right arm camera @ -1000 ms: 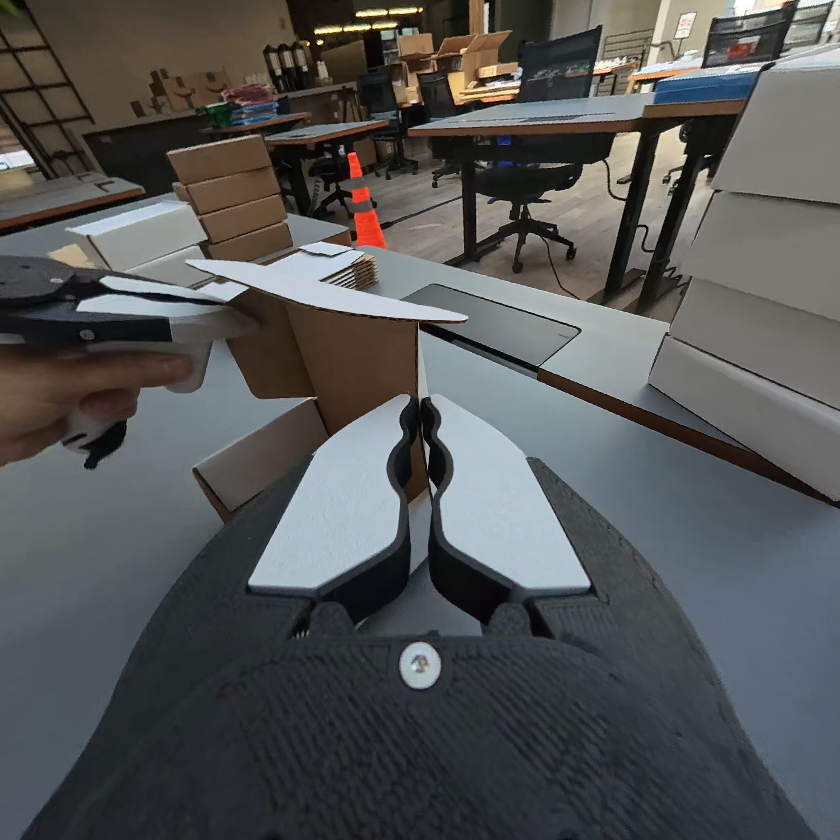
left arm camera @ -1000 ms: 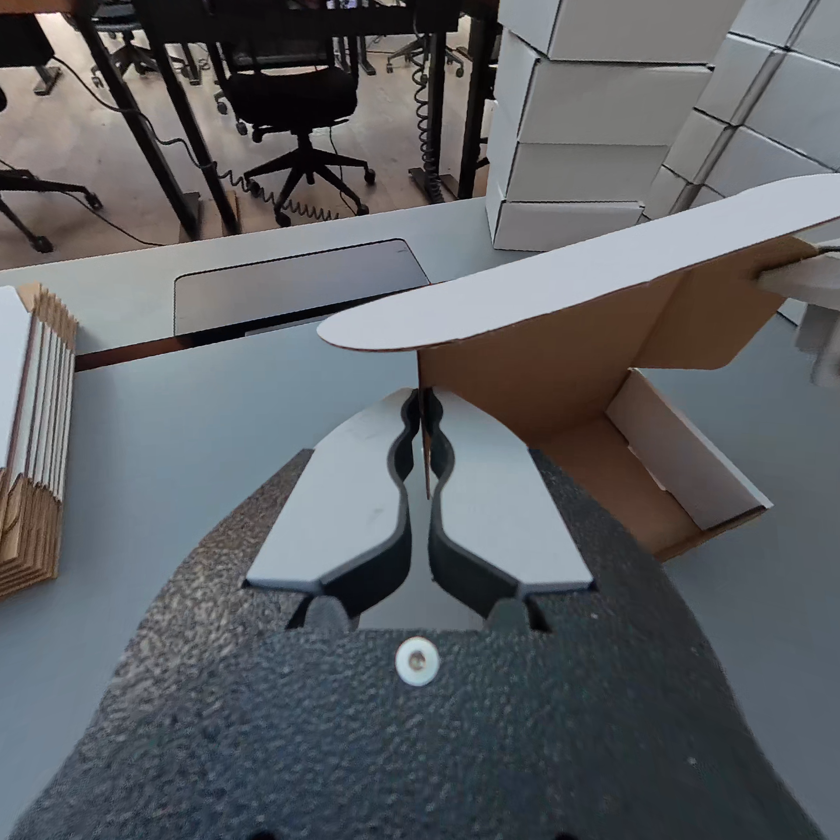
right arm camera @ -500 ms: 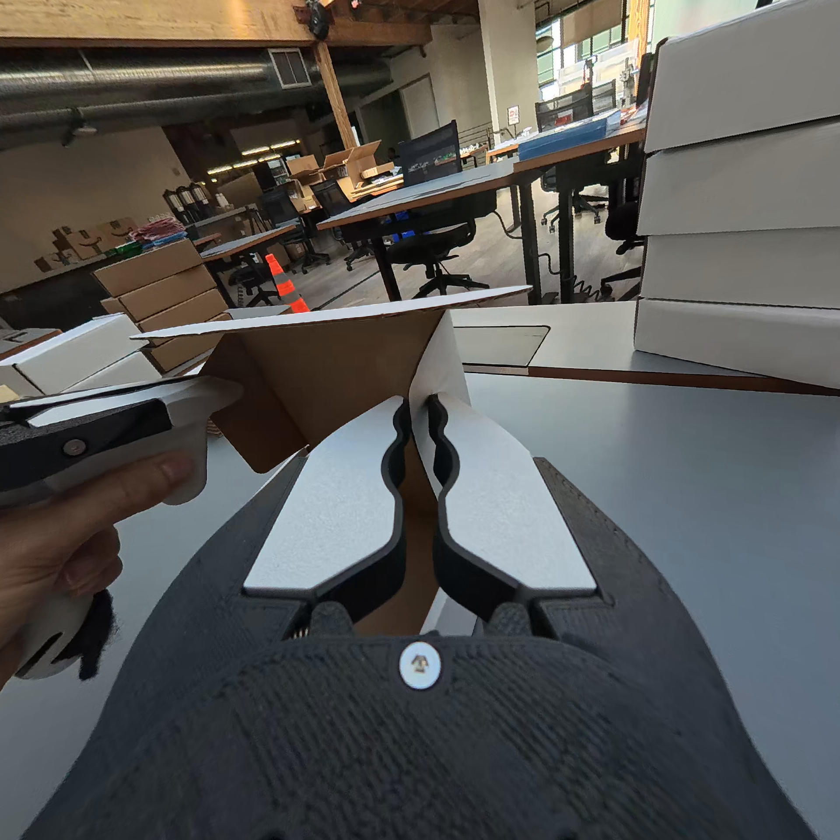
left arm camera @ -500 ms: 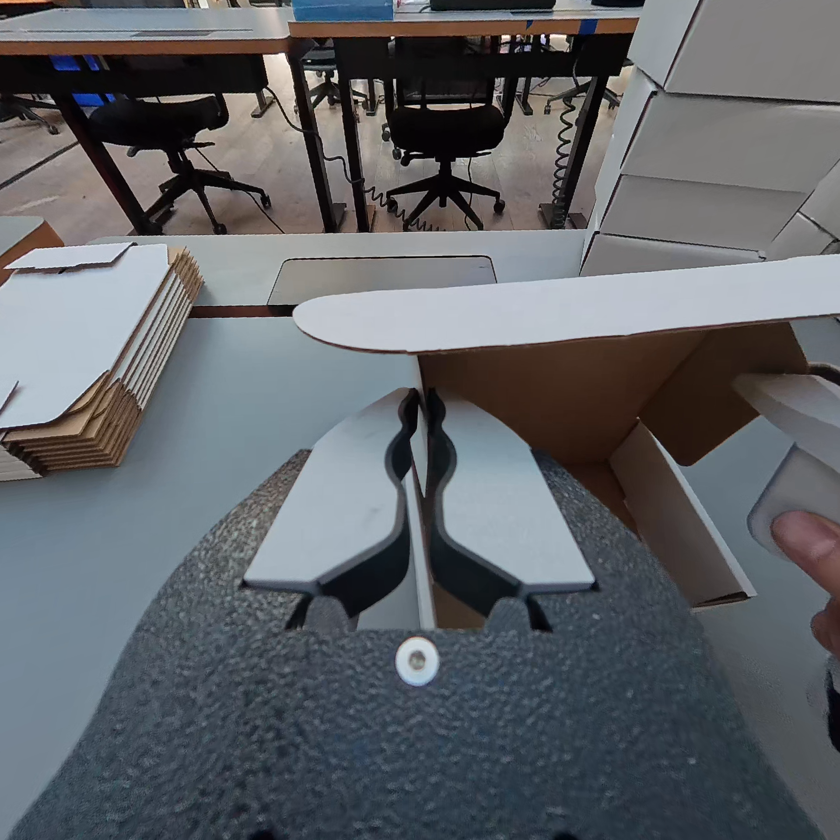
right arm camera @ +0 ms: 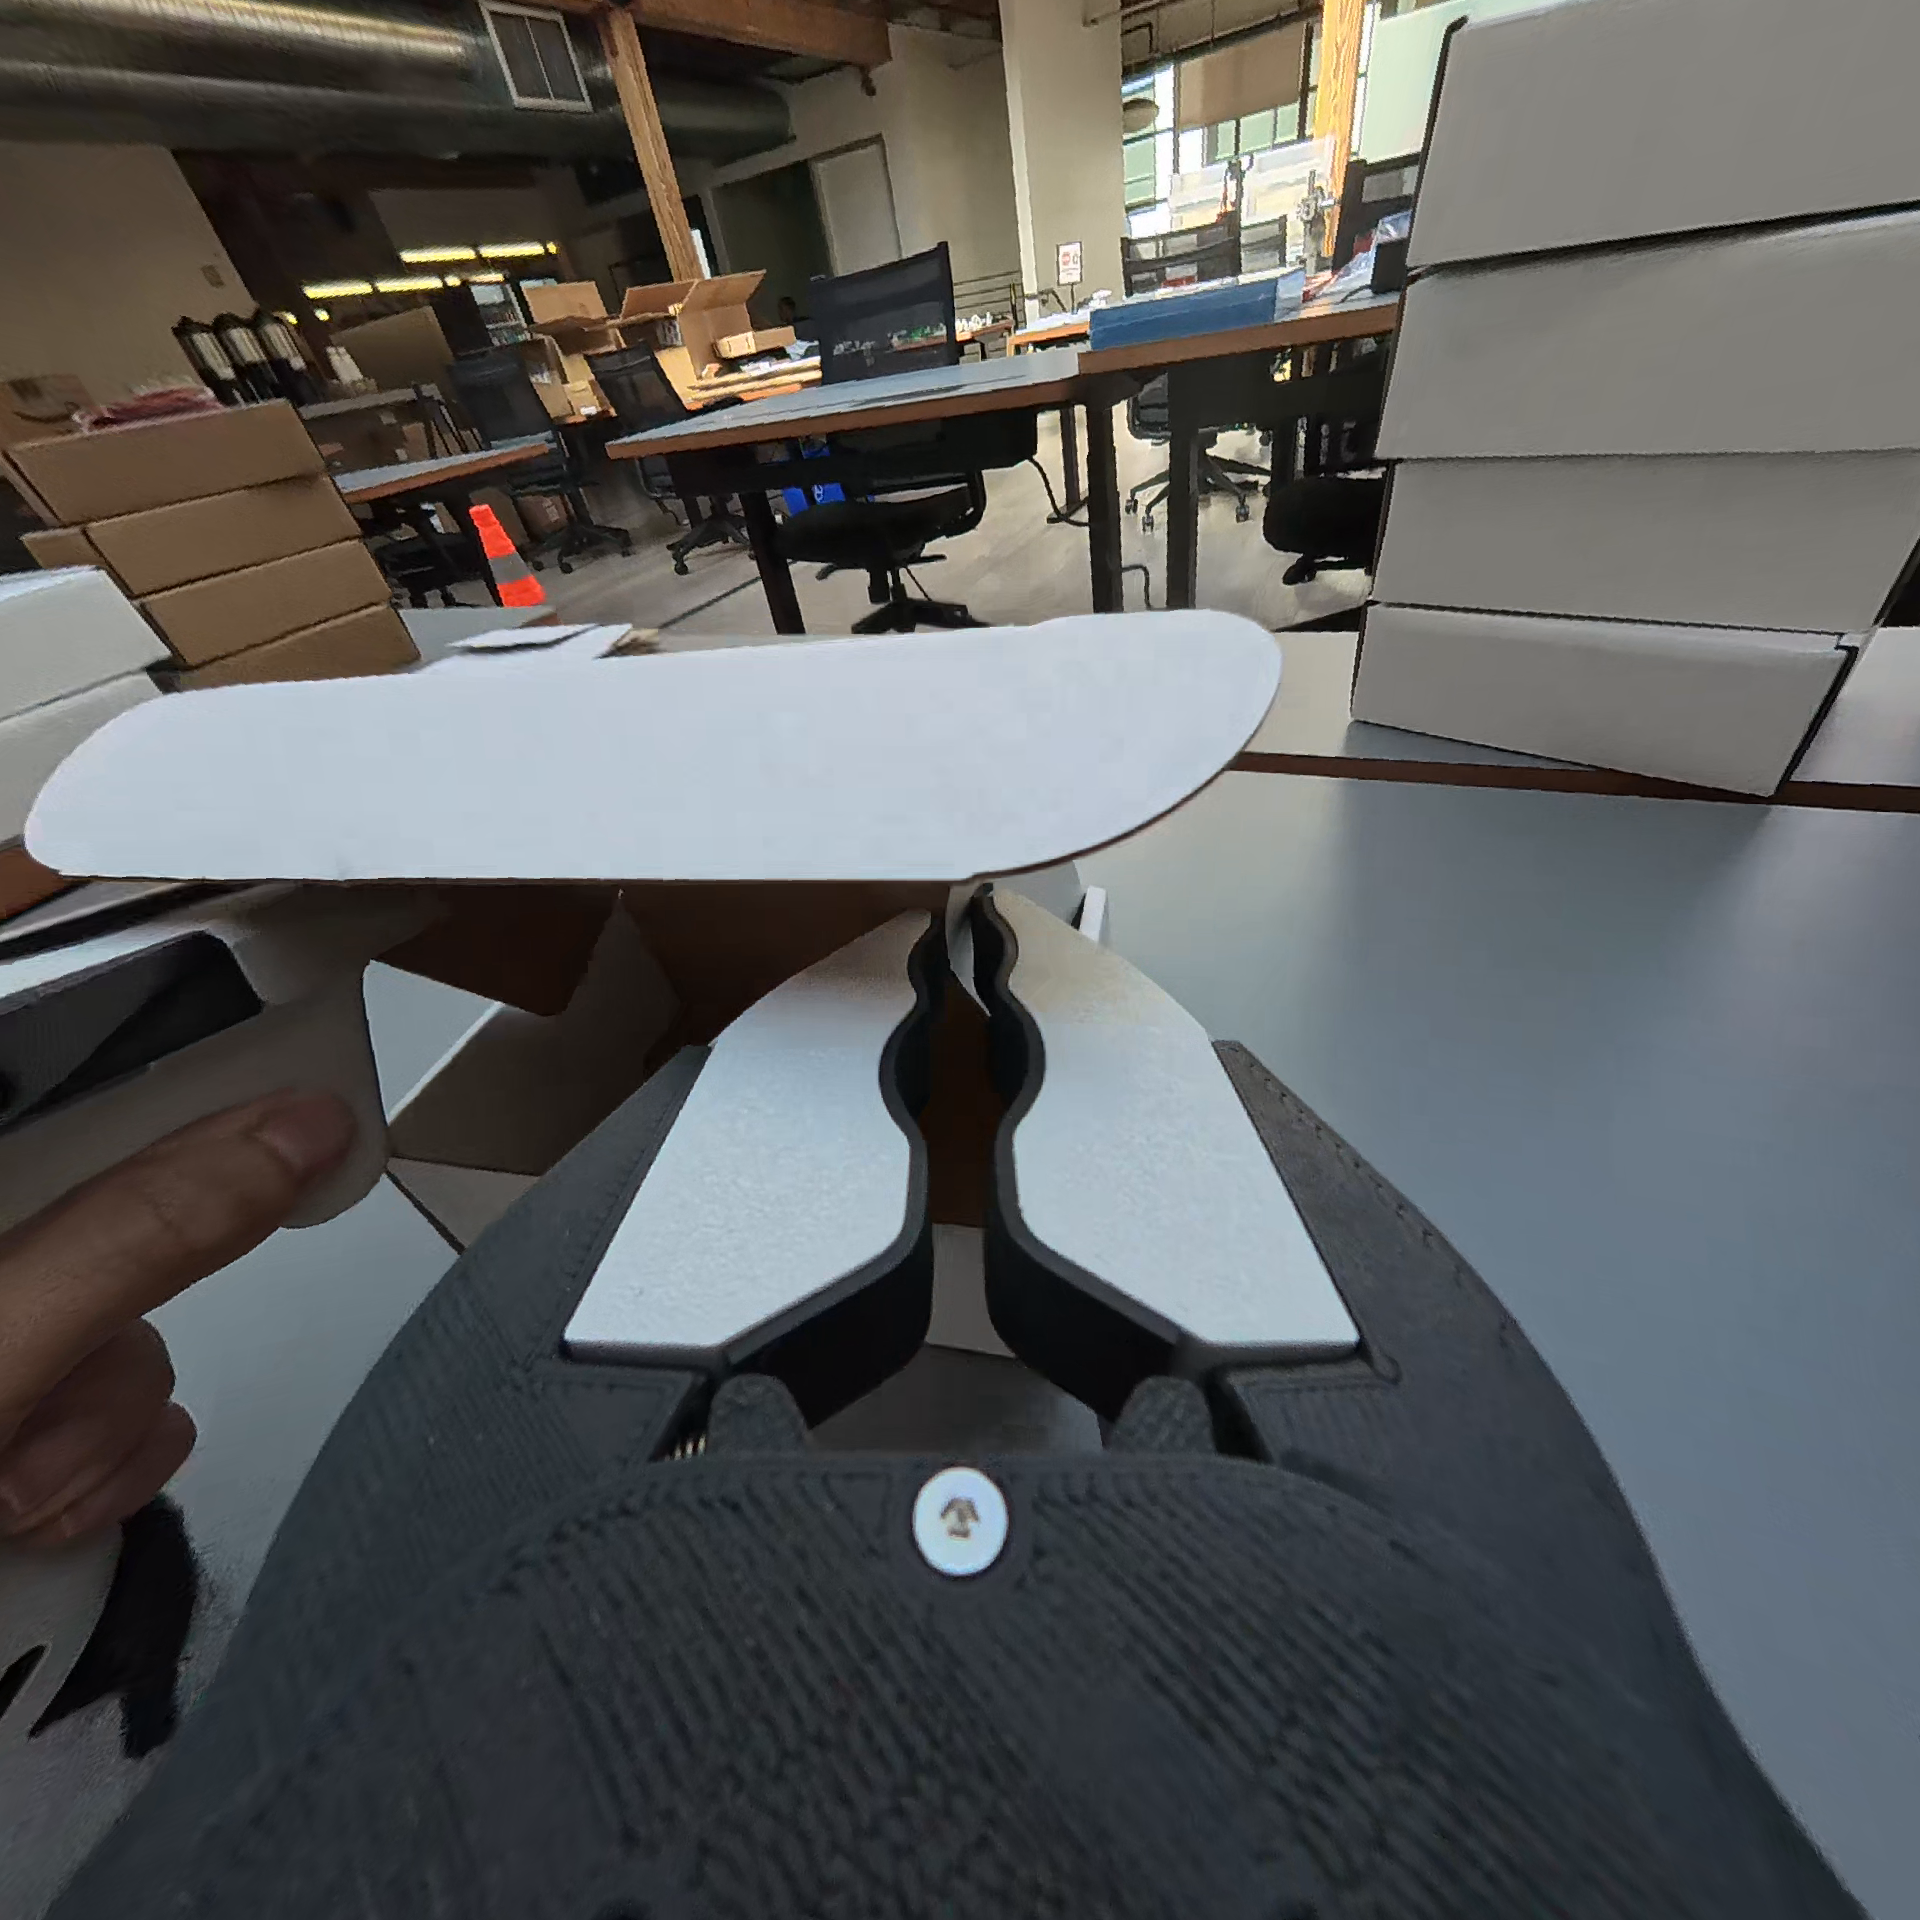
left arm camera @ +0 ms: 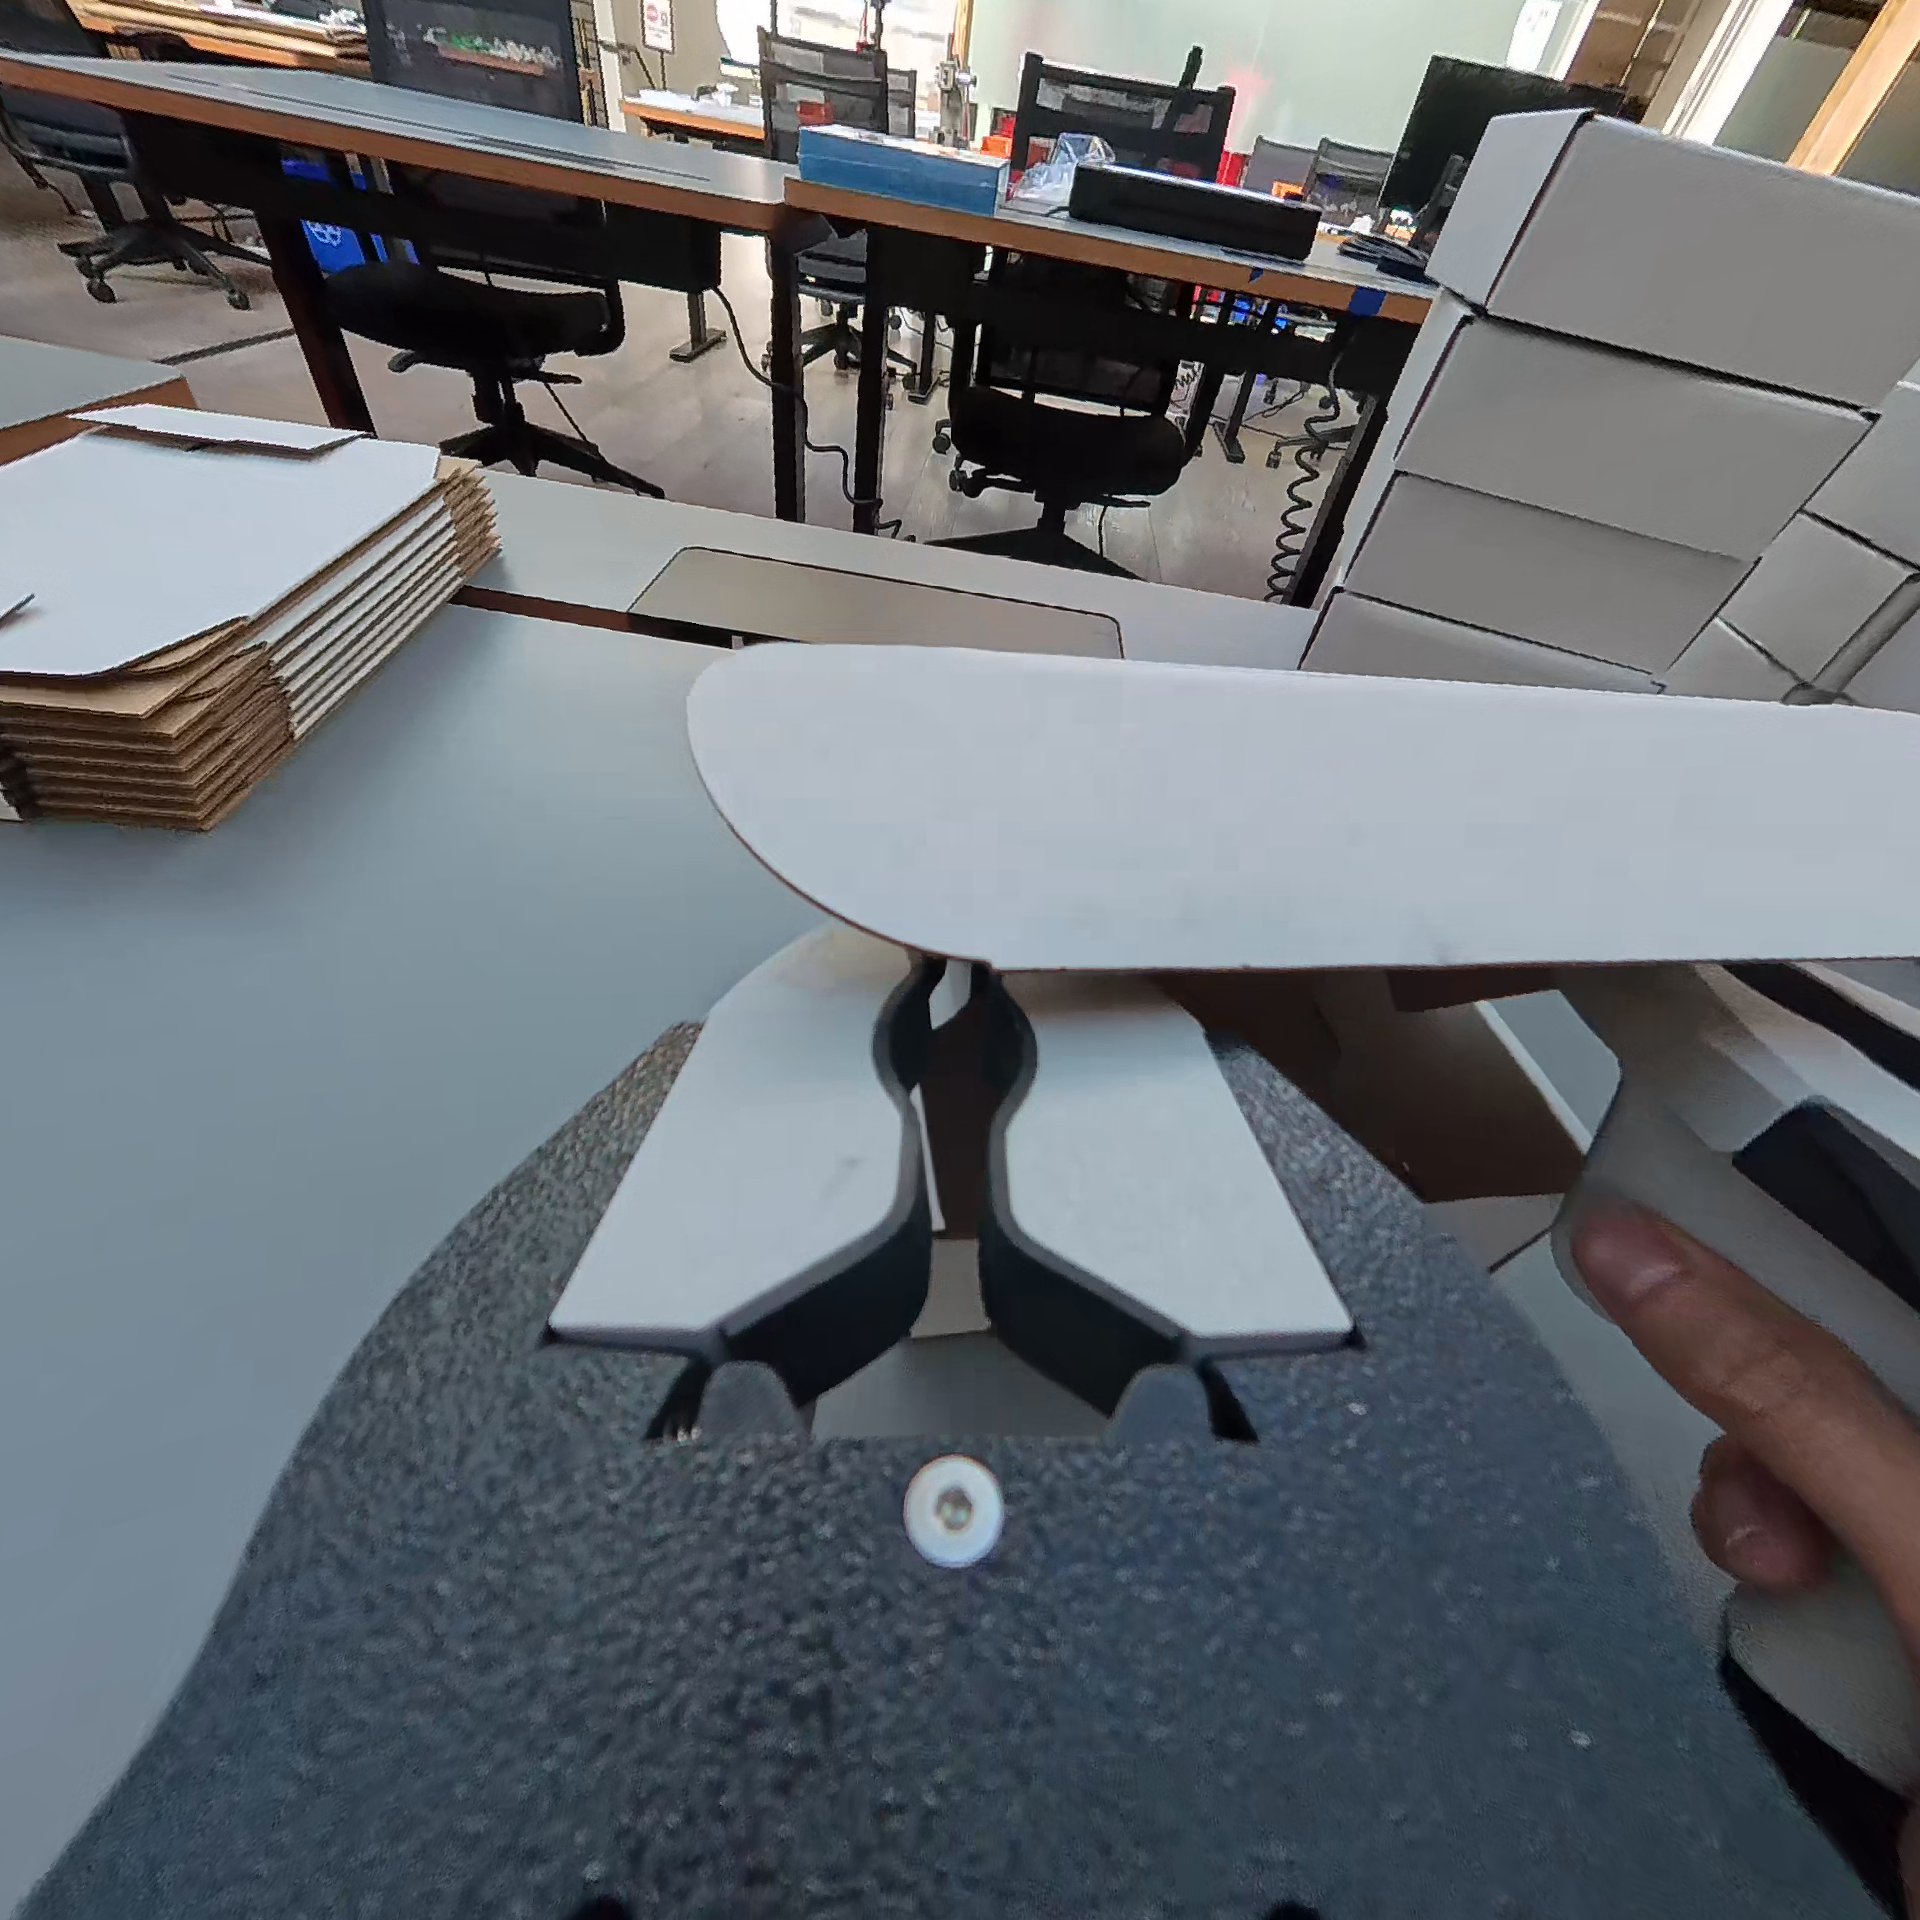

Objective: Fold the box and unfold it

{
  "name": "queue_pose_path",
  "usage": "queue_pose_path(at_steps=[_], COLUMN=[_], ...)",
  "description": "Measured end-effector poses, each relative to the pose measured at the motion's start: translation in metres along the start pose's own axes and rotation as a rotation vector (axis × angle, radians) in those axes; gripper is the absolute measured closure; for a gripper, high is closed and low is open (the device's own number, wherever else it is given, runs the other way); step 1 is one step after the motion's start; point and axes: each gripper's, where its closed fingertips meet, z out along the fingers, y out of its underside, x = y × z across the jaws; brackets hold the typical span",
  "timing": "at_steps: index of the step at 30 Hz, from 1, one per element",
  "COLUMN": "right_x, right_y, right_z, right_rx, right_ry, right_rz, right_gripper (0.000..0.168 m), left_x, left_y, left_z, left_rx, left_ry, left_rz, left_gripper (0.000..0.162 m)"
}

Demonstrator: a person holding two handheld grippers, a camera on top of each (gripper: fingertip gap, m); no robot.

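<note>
A half-formed cardboard box, white outside and brown inside, stands on the grey table. Its long white lid flap [left arm camera: 1299,810] lies nearly level above my fingers; it also shows in the right wrist view [right arm camera: 644,758]. My left gripper [left arm camera: 954,982] is shut on the left side wall of the box, under the flap. My right gripper [right arm camera: 964,920] is shut on the right side wall. The brown inside [right arm camera: 748,945] shows beneath the flap. Each view shows the other gripper and a hand [left arm camera: 1766,1382] [right arm camera: 135,1236] at its edge.
A stack of flat box blanks [left arm camera: 208,623] lies at the left of the table. Stacked white folded boxes [left arm camera: 1621,416] [right arm camera: 1662,468] stand at the right. Brown boxes [right arm camera: 218,540] sit far left. Desks and office chairs [left arm camera: 1060,436] stand beyond the table edge.
Both grippers have tilted up and come closer together while holding the box walls. The lid flap has swung down toward level and now hides most of the brown inside.
</note>
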Motion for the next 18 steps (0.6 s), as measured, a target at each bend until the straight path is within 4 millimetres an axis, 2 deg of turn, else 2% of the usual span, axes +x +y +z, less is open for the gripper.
queue_pose_path(at_steps=[10,18], right_x=[0.009,0.012], right_y=[0.035,0.041], right_z=[-0.016,-0.018], right_rx=[-0.269,-0.301], right_ry=[0.032,0.045], right_rz=[-0.157,-0.198], right_gripper=[0.166,0.166], left_x=[0.000,0.003], left_y=[0.039,0.045], left_z=[-0.015,-0.018], left_rx=[-0.139,-0.195], left_ry=[0.051,0.107], left_rz=[0.080,0.076], left_gripper=[0.157,0.154])
